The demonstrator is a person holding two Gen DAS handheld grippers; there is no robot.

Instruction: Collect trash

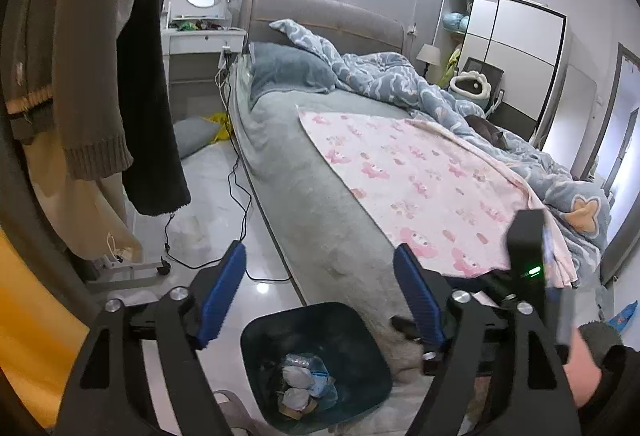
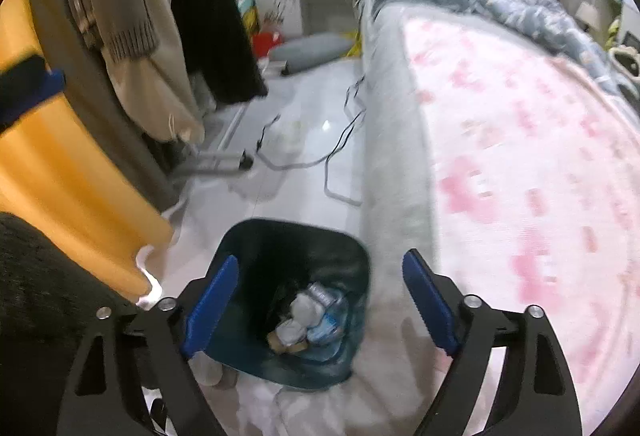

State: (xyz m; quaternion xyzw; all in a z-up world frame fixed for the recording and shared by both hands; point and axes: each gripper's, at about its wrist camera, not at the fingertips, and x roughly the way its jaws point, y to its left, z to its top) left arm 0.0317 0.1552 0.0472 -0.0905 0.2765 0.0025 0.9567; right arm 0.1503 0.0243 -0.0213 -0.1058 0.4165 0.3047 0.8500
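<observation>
A dark teal trash bin (image 1: 356, 340) (image 2: 352, 260) stands on the floor against the bed's side. Inside it lie crumpled white paper (image 1: 296, 376) (image 2: 300, 310), a clear plastic bottle (image 2: 328, 316) and brown scraps. My left gripper (image 1: 320, 252) hovers above and behind the bin, open, with nothing between its blue pads (image 1: 222, 296). My right gripper (image 2: 322, 258) hangs over the bin's mouth, also open and holding nothing. In the left wrist view its black body with a green light (image 1: 528, 256) and a hand (image 1: 582, 368) show at the right. The right wrist view is blurred.
A bed (image 1: 320, 204) with a grey sheet, a pink blanket (image 1: 420, 180) and a blue duvet fills the right. Black cables (image 1: 240, 196) trail over the white floor. Hanging clothes (image 1: 100, 96) on a wheeled rack and a yellow surface (image 2: 72, 164) are on the left. A grey pillow (image 1: 194, 134) lies further back.
</observation>
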